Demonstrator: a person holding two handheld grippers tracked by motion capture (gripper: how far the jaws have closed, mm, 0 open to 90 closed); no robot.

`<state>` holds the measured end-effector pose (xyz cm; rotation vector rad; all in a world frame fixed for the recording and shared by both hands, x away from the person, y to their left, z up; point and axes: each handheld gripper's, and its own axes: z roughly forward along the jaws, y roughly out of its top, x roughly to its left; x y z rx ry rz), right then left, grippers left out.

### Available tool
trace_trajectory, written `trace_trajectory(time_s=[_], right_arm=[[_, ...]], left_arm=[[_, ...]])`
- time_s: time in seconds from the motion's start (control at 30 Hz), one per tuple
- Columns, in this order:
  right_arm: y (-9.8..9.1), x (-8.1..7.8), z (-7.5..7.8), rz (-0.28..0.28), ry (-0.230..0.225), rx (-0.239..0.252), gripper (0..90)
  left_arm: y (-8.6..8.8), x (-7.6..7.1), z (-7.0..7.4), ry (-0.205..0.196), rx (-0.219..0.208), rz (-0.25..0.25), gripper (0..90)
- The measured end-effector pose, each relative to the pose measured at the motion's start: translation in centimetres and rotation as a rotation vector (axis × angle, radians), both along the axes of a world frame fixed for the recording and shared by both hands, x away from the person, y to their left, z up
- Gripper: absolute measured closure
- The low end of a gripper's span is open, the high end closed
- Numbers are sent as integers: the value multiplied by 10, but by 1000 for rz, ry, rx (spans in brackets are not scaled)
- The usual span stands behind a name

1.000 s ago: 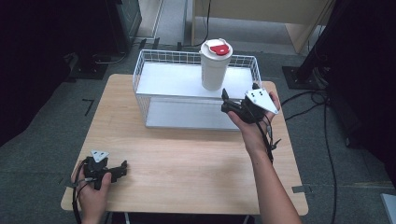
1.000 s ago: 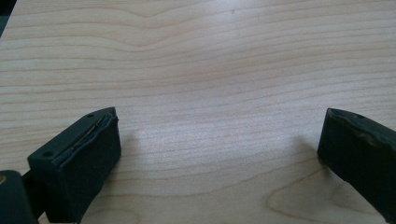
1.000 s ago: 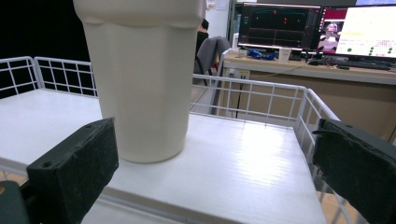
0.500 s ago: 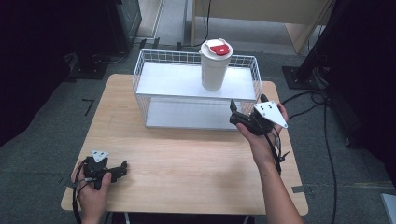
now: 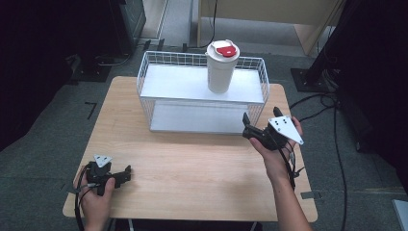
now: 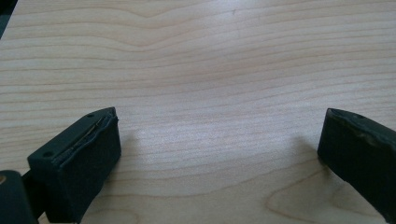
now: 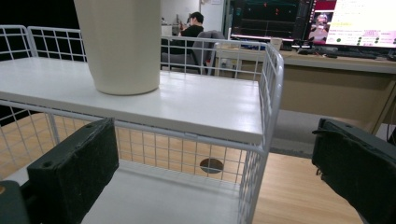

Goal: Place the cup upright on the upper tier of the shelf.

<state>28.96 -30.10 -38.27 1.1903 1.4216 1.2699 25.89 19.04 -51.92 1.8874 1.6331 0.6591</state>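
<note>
A cream cup with a red-and-white lid (image 5: 221,65) stands upright on the top shelf of a white wire rack (image 5: 262,82) at the back of the wooden table (image 5: 192,168). The cup's base (image 7: 122,44) rises close ahead in the right gripper view. My right gripper (image 5: 260,122) is open and empty, held off the rack's front right corner, clear of the cup. My left gripper (image 5: 126,174) lies low on the table near its front left corner, open, with bare wood (image 6: 219,93) between its jaws.
The rack's lower shelf (image 5: 197,122) holds nothing. Cables (image 5: 332,120) trail on the floor to the right of the table. Beyond the rack in the right gripper view stand a desk with monitors (image 7: 327,23) and a seated person (image 7: 191,28).
My right gripper has drawn back from the cup, moving right and toward the table's front, away from the rack's top shelf. The left gripper has stayed put.
</note>
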Motion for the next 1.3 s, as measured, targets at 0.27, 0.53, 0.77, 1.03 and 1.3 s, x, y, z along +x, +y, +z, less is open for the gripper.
trace_trajectory(time_s=[0.27, 0.53, 0.77, 1.03, 1.3], right_arm=[[-12, -10, -10, -15, 9, 3, 4], [-29, -24, -25, -40, 32, 12, 4], [-42, -34, -39, -60, 56, 10, 3], [-57, -46, -66, -99, 104, 23, 3], [-67, -57, -85, -119, 148, 15, 3]], left_arm=[[0, 0, 0, 2, 0, -1, 0], [0, 0, 0, 2, 0, -1, 0], [0, 0, 0, 2, 0, -1, 0], [0, 0, 0, 2, 0, -1, 0], [0, 0, 0, 1, 0, -1, 0]])
